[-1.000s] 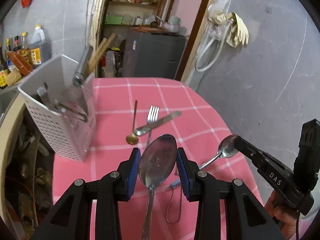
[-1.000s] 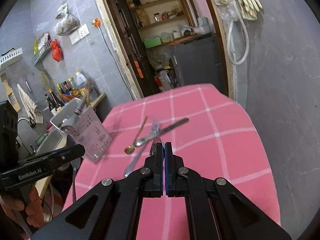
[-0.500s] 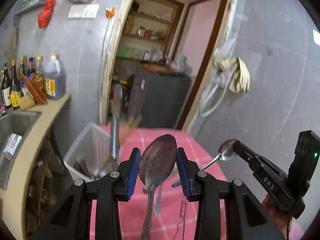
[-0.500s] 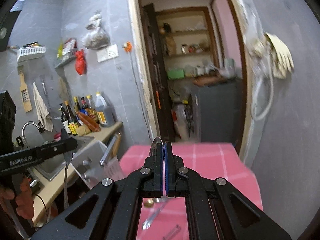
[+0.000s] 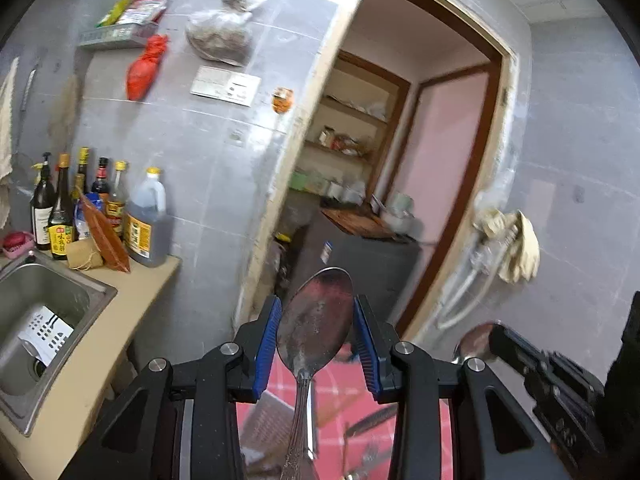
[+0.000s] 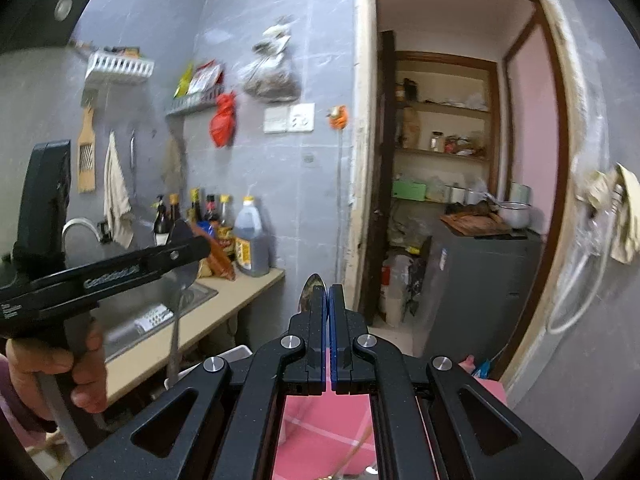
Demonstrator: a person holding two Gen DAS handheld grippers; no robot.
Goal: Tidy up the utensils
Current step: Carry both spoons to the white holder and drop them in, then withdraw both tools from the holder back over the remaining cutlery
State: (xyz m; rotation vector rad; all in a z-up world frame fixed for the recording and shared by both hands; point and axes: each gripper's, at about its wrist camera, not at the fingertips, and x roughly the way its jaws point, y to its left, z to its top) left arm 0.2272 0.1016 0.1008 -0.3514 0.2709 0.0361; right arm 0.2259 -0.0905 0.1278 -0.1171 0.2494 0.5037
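Note:
My left gripper (image 5: 316,312) is shut on a large steel spoon (image 5: 316,328), its blue pads pressing the bowl's edges and the handle hanging down. In the right wrist view the same left gripper (image 6: 188,252) sits at the left, a hand on its grip, with the large spoon (image 6: 176,320) dangling from it. My right gripper (image 6: 326,292) is shut on a small spoon (image 6: 310,292), whose tip pokes out past the left pad. The left wrist view shows the small spoon's bowl (image 5: 474,340) at the right gripper's tip. A white utensil basket (image 6: 236,354) shows only its rim, low down.
The pink checked tablecloth (image 6: 320,420) lies below both grippers, with blurred utensils (image 5: 372,420) on it. A steel sink (image 5: 36,308) and a counter with several bottles (image 5: 146,220) stand at the left. Ahead are a doorway, a grey cabinet (image 6: 480,280) and gloves (image 5: 516,248) hanging on the wall.
Both grippers have risen and tilted upward with their spoons still held. The table and basket have dropped to the bottom of both views. Wall, counter and doorway now fill them.

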